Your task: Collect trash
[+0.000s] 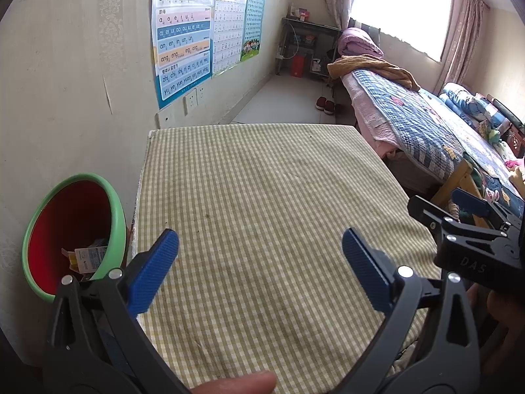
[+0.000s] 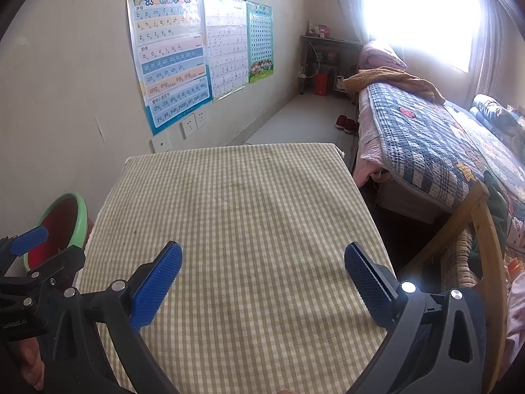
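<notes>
Big room on show: the bed runs down the right side under a blue patchwork quilt, an orange blanket heaped at its far end; the wall on the left carries 3 charts side by side, with sockets just below them; the window blazes white at the far right. Centre stage, the counter under a green-and-cream checked cloth, and its top is bare; it sits against the left wall, the bed just beyond its far right corner. Now the bin, green rim, red inside, tucked at the near left between the counter's edge and the wall; down inside it lies the trash, a small printed packet with something yellow beside it, too small to read. Left tool hangs over the near part of the counter, its 2 blue pads spread wide, gripping nothing; right tool likewise, pads wide apart and empty, over the near edge. A fingertip pokes in at the bottom of the left view. Far off on the floor, a pair of red slippers beside the bed.
</notes>
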Demonstrator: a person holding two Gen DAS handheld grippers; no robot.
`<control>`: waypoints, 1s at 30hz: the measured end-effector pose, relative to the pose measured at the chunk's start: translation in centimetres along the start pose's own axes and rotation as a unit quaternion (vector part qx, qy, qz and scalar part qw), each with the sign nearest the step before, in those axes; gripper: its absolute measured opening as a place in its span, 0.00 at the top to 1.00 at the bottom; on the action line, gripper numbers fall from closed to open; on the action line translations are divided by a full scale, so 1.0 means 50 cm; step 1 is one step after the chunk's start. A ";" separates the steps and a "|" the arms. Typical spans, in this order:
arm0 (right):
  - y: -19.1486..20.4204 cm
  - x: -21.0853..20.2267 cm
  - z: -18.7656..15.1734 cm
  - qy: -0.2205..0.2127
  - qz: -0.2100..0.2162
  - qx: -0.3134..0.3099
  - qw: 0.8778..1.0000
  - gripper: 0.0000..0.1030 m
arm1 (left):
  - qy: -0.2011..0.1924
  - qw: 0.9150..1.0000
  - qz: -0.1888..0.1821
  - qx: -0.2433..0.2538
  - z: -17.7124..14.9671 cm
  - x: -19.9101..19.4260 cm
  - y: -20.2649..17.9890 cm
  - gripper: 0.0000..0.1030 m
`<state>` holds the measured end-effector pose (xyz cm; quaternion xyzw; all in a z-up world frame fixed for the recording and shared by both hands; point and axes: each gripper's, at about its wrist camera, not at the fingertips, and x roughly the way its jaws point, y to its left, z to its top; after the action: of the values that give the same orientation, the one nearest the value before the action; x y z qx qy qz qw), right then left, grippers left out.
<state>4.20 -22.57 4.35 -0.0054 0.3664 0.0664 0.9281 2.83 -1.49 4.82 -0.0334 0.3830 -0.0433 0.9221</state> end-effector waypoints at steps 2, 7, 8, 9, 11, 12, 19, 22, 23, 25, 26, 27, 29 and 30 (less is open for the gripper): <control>0.002 0.000 -0.001 0.000 -0.001 -0.002 1.000 0.07 | 0.001 1.000 0.000 -0.001 0.000 0.001 0.001 0.05; 0.008 0.000 -0.001 0.001 -0.002 -0.006 1.000 0.07 | 0.000 1.000 0.000 -0.003 -0.001 0.000 0.003 0.05; 0.009 -0.001 -0.001 0.001 -0.002 -0.007 1.000 0.07 | 0.000 1.000 0.000 -0.003 -0.001 0.000 0.004 0.05; 0.011 -0.001 0.000 0.000 -0.002 -0.008 1.000 0.07 | 0.000 1.000 0.001 -0.004 -0.001 0.001 0.006 0.05; 0.013 -0.002 0.000 0.000 -0.001 -0.010 1.000 0.07 | 0.001 1.000 0.002 -0.006 -0.001 0.001 0.007 0.05; 0.014 -0.003 -0.001 0.000 -0.001 -0.012 1.000 0.07 | 0.000 1.000 0.002 -0.006 0.000 0.001 0.009 0.05; 0.016 -0.004 -0.002 0.000 -0.001 -0.012 1.000 0.07 | -0.002 1.000 0.002 -0.009 0.001 0.001 0.013 0.05; 0.016 -0.004 -0.002 0.001 -0.002 -0.011 1.000 0.07 | -0.004 1.000 0.001 -0.009 0.002 0.001 0.012 0.05; 0.016 -0.004 -0.003 0.001 -0.002 -0.011 1.000 0.07 | -0.004 1.000 0.000 -0.009 0.002 0.001 0.012 0.05; 0.015 -0.005 -0.003 0.001 -0.003 -0.011 1.000 0.07 | -0.003 1.000 -0.001 -0.009 0.001 0.001 0.011 0.05; 0.014 -0.005 -0.003 0.001 -0.003 -0.011 1.000 0.07 | -0.003 1.000 -0.001 -0.009 0.001 0.001 0.010 0.05; 0.014 -0.005 -0.003 0.001 -0.003 -0.012 1.000 0.07 | -0.003 1.000 -0.001 -0.009 0.001 0.001 0.010 0.05; 0.014 -0.005 -0.003 0.001 -0.003 -0.012 1.000 0.07 | -0.002 1.000 -0.001 -0.009 0.001 0.001 0.010 0.05; 0.014 -0.005 -0.004 0.001 -0.003 -0.012 1.000 0.07 | -0.001 1.000 -0.001 -0.010 0.001 0.002 0.011 0.05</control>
<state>3.80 -21.93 4.42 -0.0177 0.3664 0.0676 0.9279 2.96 -0.94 4.74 -0.0432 0.3821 -0.0403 0.9222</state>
